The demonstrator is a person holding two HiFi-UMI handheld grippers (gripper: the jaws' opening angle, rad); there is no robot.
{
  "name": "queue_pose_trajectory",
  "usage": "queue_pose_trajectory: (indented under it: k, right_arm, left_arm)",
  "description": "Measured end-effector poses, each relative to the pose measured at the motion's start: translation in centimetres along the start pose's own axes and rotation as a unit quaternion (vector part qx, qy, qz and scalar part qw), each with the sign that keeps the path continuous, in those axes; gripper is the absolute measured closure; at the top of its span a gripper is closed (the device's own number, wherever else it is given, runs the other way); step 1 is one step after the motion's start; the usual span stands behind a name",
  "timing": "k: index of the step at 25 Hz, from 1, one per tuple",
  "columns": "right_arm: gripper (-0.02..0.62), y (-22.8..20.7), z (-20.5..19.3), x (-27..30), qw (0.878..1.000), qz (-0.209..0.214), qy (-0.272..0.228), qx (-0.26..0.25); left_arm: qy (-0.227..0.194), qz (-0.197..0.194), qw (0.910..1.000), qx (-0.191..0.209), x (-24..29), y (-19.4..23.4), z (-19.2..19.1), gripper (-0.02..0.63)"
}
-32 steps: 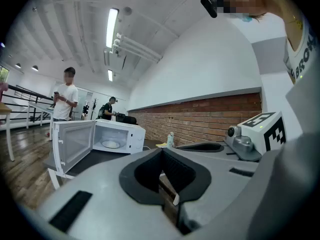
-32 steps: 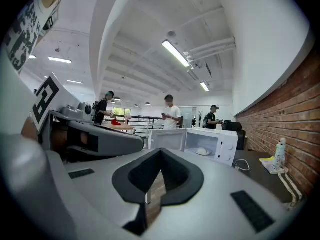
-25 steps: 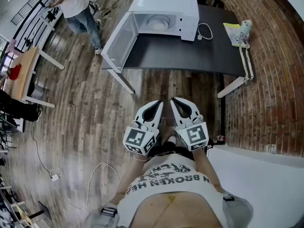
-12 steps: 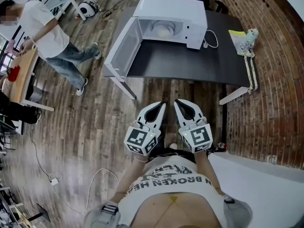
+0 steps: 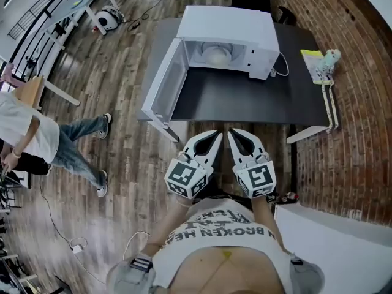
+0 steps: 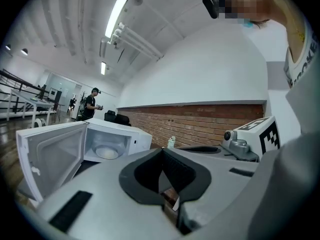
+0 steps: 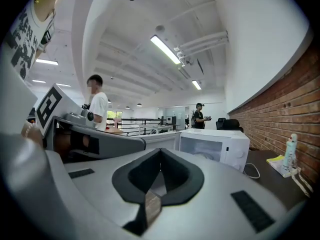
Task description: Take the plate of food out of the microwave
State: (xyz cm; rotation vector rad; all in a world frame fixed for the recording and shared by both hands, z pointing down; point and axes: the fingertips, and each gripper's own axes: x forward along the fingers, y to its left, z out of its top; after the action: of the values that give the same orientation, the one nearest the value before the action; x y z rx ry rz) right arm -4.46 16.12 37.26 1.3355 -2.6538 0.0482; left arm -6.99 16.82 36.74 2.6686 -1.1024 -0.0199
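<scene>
A white microwave point(image 5: 229, 35) stands on a black table point(image 5: 245, 97), its door point(image 5: 164, 81) swung open to the left. Inside it sits a pale plate of food point(image 5: 215, 54), which the left gripper view also shows as a plate point(image 6: 106, 153) in the open microwave point(image 6: 90, 144). My left gripper point(image 5: 215, 135) and right gripper point(image 5: 235, 132) are side by side in front of my body, short of the table's near edge. Both point at the microwave, shut and empty. In the right gripper view the microwave point(image 7: 215, 144) lies ahead to the right.
A person point(image 5: 37, 139) walks on the wooden floor at the left. A yellow packet with a small white bottle point(image 5: 321, 60) lies at the table's right end. A white cable point(image 5: 282, 66) trails from the microwave. A brick wall point(image 5: 361, 103) runs along the right. Another person point(image 7: 200, 118) stands far behind.
Both grippers and I have moved toward the table, so the microwave now looks nearer. The person at the left has walked down and leftward across the floor. The jaws stayed shut.
</scene>
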Motion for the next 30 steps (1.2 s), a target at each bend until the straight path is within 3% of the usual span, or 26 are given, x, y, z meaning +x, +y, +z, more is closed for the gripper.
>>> queue_pose_trajectory:
  k: [10,19,30]
  right_arm:
    - [0.588,1.0,0.6,5.4,1.0,-0.023,0.001,0.001]
    - [0.588,0.4,0.1,7.0,0.999,-0.032,0.009,0.002]
    - [0.588,-4.1,0.4,12.8,1.0,0.009,0.005,0.003]
  left_arm:
    - [0.005,-0.015,0.9999,-0.006,-0.2,5.4,0.5,0.598]
    - [0.001,-0.012,0.9997,-0.022,-0.2,7.4,0.5,0.598]
    - [0.008,0.023,0.9992,-0.032,5.2,11.6,1.1,0.598]
